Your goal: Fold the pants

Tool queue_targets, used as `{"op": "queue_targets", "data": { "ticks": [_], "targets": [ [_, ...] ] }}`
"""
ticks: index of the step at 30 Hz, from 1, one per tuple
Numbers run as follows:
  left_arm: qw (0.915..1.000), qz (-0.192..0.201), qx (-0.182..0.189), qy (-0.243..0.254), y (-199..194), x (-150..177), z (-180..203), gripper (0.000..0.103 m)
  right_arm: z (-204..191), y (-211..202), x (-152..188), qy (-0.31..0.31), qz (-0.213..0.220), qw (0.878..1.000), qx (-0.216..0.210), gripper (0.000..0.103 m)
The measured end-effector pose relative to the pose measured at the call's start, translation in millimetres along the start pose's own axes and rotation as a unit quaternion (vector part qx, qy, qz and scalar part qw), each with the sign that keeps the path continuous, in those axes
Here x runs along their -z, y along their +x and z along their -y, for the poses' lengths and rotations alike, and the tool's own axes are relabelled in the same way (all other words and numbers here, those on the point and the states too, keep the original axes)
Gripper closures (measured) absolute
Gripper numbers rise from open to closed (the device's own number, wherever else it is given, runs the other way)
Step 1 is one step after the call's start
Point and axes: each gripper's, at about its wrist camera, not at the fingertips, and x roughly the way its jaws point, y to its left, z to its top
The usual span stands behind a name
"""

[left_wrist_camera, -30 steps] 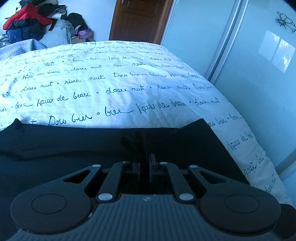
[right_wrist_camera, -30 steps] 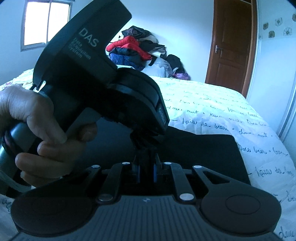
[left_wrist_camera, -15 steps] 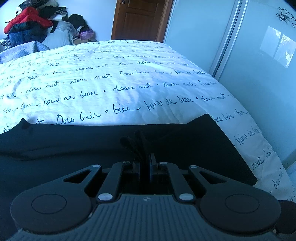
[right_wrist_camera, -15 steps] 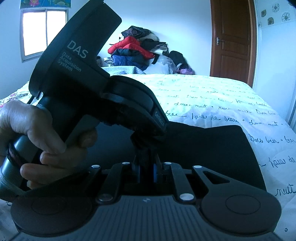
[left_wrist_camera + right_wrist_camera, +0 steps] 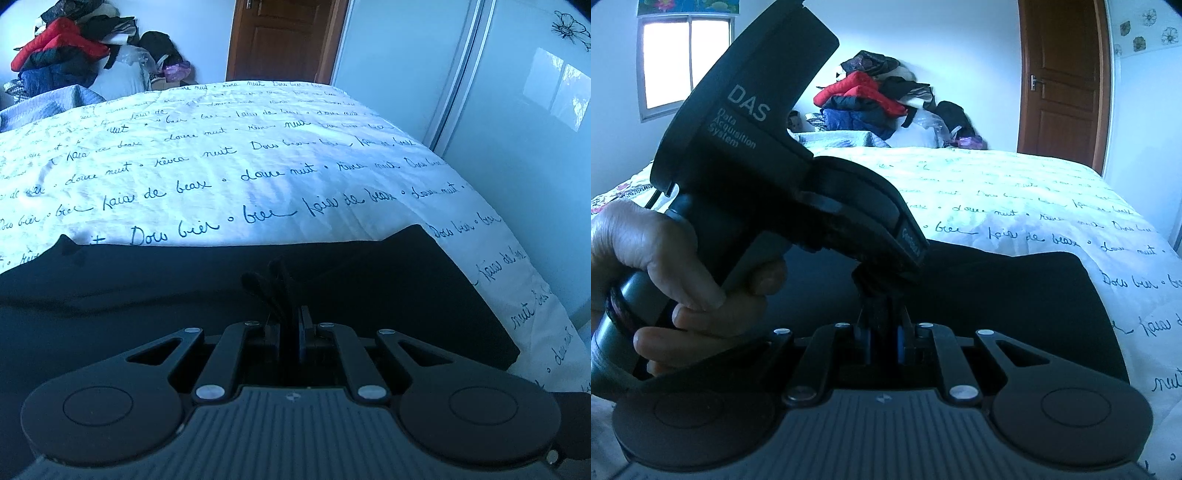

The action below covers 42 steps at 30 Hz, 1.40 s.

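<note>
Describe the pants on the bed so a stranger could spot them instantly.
Start at the big bed with the white bedspread printed all over in dark handwritten script. At its near end lies one flat black garment, the pants, with the left gripper and the right gripper each pinching a fold of them. They are the only plain, dark thing on the bedspread; the colourful clothes pile sits beyond the bed.

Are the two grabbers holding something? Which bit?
Yes. Both the left gripper and the right gripper pinch a bunched fold of the black pants, near their middle.
</note>
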Motion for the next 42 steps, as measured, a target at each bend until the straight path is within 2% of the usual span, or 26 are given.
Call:
{"op": "queue_targets", "data": {
  "ticks": [6, 29, 36, 42],
  "targets": [
    [0.9998, 0.0, -0.002, -0.018, -2.1, 0.4, -14.4, 0.089, 0.3, 4.1, -1.7, 0.008, 0.002, 1.0, -0.016, 0.091],
    [0.9992, 0.008, -0.034, -0.02, -13.9, 4.8, -56.9, 0.089, 2.8, 30.9, -15.8, 0.01, -0.006, 0.998, -0.068, 0.091],
    [0.9987, 0.009, -0.025, -0.044, -17.5, 9.0, -83.9, 0.089, -1.4, 48.9, -22.3, 0.007, -0.011, 0.996, -0.092, 0.091],
    [0.9982, 0.025, -0.027, -0.048, -22.4, 12.2, -97.5, 0.089, -5.8, 62.3, -29.4, -0.001, -0.01, 0.994, -0.106, 0.091]
  ]
}}
